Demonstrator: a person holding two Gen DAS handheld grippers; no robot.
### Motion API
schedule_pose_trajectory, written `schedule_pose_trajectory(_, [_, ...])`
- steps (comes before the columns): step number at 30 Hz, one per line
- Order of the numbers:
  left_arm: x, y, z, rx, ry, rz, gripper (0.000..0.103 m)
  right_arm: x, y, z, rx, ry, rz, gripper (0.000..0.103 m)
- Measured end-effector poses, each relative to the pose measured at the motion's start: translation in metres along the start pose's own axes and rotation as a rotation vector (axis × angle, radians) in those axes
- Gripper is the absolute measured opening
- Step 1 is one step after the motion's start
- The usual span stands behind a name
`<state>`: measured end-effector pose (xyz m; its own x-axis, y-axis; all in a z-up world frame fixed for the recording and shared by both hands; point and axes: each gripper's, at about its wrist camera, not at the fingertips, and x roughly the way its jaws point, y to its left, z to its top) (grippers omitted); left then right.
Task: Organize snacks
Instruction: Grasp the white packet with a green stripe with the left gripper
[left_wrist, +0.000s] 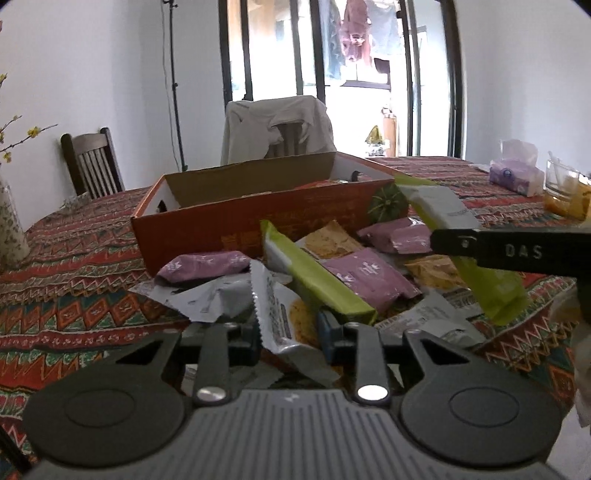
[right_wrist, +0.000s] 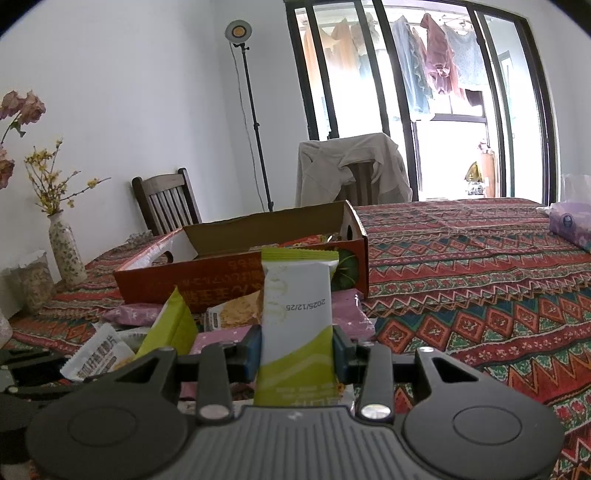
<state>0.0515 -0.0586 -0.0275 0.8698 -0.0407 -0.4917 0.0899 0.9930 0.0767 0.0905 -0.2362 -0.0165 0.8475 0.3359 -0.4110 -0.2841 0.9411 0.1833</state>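
An open orange cardboard box (left_wrist: 236, 229) stands on the patterned tablecloth; it also shows in the right wrist view (right_wrist: 221, 273). A pile of snack packets lies in front of it: purple (left_wrist: 207, 266), green (left_wrist: 314, 277) and grey ones. My left gripper (left_wrist: 290, 332) is shut on a silver-edged snack packet (left_wrist: 277, 317) at the near side of the pile. My right gripper (right_wrist: 297, 354) is shut on a green-and-white snack bar (right_wrist: 295, 317), held upright above the pile; the bar also shows in the left wrist view (left_wrist: 439, 210), with the right gripper's finger (left_wrist: 517, 251) across it.
A purple tissue pack (left_wrist: 517, 177) and a glass cup (left_wrist: 561, 184) stand at the right. A flowered vase (right_wrist: 66, 251) and a jar (right_wrist: 35, 284) stand at the left. Wooden chairs (right_wrist: 166, 203) are behind the table; one has a beige cloth (right_wrist: 351, 166) draped over it.
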Motion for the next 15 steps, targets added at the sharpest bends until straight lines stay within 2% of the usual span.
schedule_pose_trajectory(9, [0.0061, -0.008, -0.0026, 0.03, 0.018, -0.005, 0.03, -0.0057, -0.0024, -0.001, 0.004, -0.006, 0.01, 0.038])
schedule_pose_trajectory(15, [-0.0019, -0.0034, 0.0006, 0.015, -0.011, -0.018, 0.021, -0.0075, -0.0018, -0.0017, 0.002, -0.005, 0.019, 0.038])
